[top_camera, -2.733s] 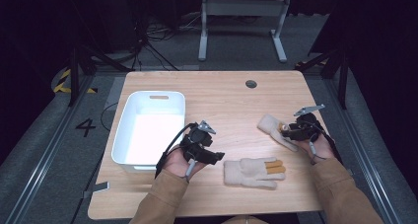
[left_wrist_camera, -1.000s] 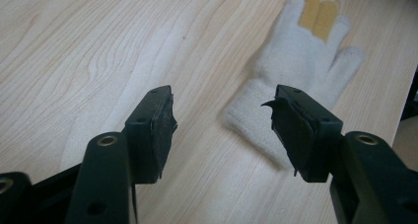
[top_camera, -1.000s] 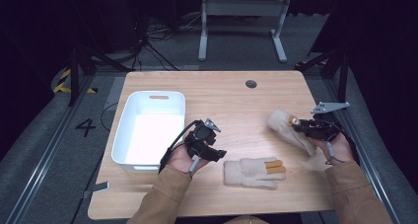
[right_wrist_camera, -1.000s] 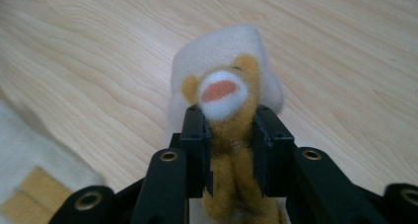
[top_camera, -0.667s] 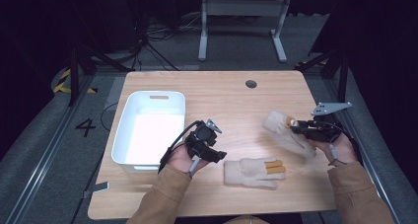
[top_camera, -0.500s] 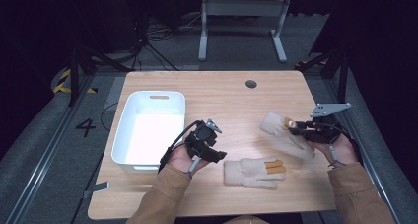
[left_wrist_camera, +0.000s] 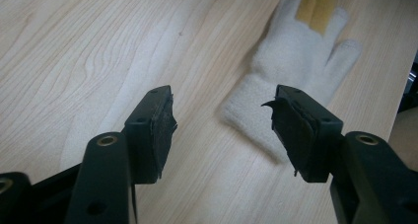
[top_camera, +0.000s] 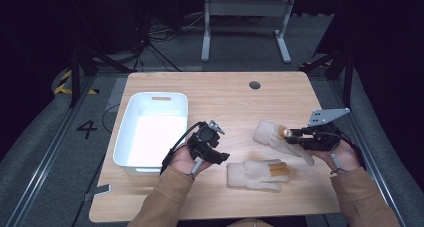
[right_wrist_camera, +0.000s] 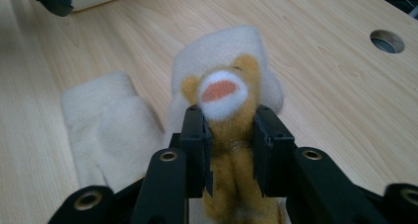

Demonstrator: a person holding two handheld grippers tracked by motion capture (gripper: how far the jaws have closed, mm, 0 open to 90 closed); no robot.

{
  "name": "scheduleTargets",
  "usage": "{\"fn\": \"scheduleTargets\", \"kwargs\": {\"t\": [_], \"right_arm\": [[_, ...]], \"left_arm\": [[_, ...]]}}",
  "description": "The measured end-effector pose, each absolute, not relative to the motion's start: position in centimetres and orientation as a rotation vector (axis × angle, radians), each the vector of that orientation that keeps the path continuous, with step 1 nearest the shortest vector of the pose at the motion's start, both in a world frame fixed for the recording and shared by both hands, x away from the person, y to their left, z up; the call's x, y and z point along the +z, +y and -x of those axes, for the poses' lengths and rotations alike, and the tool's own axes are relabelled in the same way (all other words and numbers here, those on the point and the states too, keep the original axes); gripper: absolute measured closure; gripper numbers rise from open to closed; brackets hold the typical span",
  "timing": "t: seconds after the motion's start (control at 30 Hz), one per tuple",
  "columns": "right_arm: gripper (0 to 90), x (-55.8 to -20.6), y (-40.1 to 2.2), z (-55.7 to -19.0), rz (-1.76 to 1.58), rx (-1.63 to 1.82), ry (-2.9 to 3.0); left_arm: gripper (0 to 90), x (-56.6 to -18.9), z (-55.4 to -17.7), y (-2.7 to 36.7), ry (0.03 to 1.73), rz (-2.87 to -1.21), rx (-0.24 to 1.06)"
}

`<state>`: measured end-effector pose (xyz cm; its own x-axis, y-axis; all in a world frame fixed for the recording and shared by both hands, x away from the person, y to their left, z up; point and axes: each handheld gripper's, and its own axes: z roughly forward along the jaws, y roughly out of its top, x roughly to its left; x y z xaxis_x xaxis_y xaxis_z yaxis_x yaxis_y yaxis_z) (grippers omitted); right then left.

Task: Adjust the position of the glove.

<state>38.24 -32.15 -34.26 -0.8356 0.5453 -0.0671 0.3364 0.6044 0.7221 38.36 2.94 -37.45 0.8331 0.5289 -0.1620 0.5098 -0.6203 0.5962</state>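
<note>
A wooden table (top_camera: 220,92) is standing in a dark room, with a white bin (top_camera: 152,128) sitting empty at centre left. The right gripper (top_camera: 292,135) is clamping one glove (top_camera: 272,135) at centre right. The other glove (top_camera: 252,174) is lying flat at lower centre, just right of the left gripper (top_camera: 216,148) — its jaws are standing apart, holding nothing.

A black number 4 (top_camera: 86,129) is marked on the grey floor left of the table.
</note>
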Motion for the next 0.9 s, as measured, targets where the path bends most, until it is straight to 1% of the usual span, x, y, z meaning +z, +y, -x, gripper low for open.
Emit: {"fn": "scheduleTargets", "kwargs": {"t": [0.33,0.9], "right_arm": [[69.7,-34.3,-29.4,-37.1,-0.603,1.024,2.621],[69.5,-35.2,-27.2,-36.1,-0.475,1.029,2.734]], "left_arm": [[41.6,-37.3,-38.3,3.0,0.759,-2.354,0.041],[41.6,-37.3,-38.4,2.7,0.745,-2.363,0.038]]}}
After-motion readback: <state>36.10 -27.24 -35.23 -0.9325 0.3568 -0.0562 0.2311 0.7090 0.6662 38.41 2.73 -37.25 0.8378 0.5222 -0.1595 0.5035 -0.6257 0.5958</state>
